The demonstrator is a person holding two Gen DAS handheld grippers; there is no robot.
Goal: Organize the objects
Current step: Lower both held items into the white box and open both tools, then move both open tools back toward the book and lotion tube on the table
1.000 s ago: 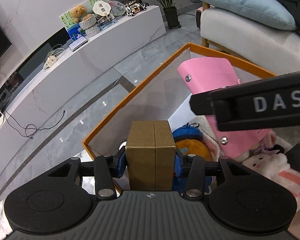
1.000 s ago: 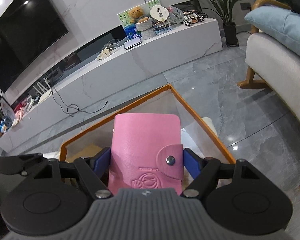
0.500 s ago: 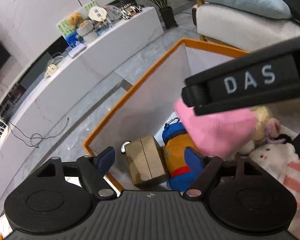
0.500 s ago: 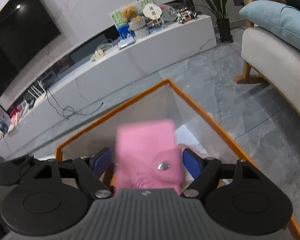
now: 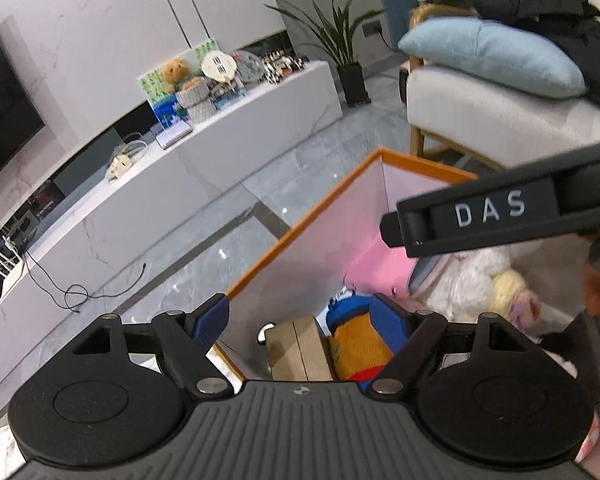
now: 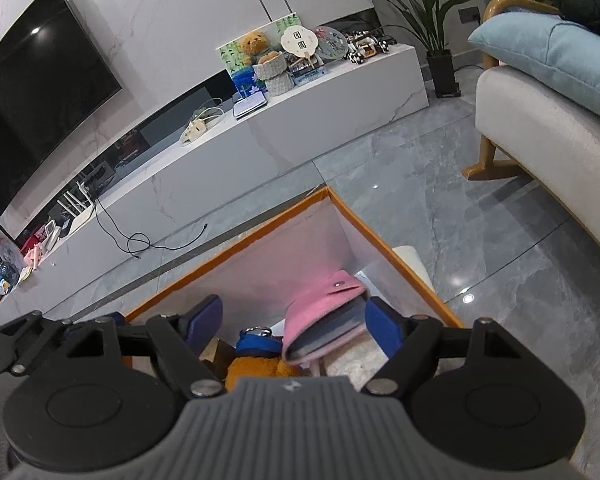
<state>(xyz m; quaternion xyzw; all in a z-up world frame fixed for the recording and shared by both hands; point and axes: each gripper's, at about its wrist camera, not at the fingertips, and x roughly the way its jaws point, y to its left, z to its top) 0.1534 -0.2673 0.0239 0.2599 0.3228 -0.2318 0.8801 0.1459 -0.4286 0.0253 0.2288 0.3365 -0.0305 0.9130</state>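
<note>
An orange-rimmed storage box (image 5: 332, 196) sits on the floor below both grippers; it also shows in the right wrist view (image 6: 364, 224). Inside lie a brown cardboard box (image 5: 298, 346), an orange and blue plush toy (image 5: 358, 350) and white plush toys (image 5: 476, 284). A pink card wallet (image 6: 324, 316) lies tilted in the box on the toys; its pink side shows in the left wrist view (image 5: 380, 268). My left gripper (image 5: 300, 322) is open and empty above the cardboard box. My right gripper (image 6: 294, 322) is open and empty above the wallet.
A long white TV cabinet (image 6: 260, 140) with toys and cables runs along the far wall under a black TV (image 6: 32, 96). A grey armchair (image 6: 548, 136) with a blue cushion stands at the right. A potted plant (image 6: 440, 32) stands in the corner. Grey tile floor surrounds the box.
Both grippers opened. The cardboard box dropped from the left gripper and the pink wallet from the right gripper into the storage box. Both grippers have risen.
</note>
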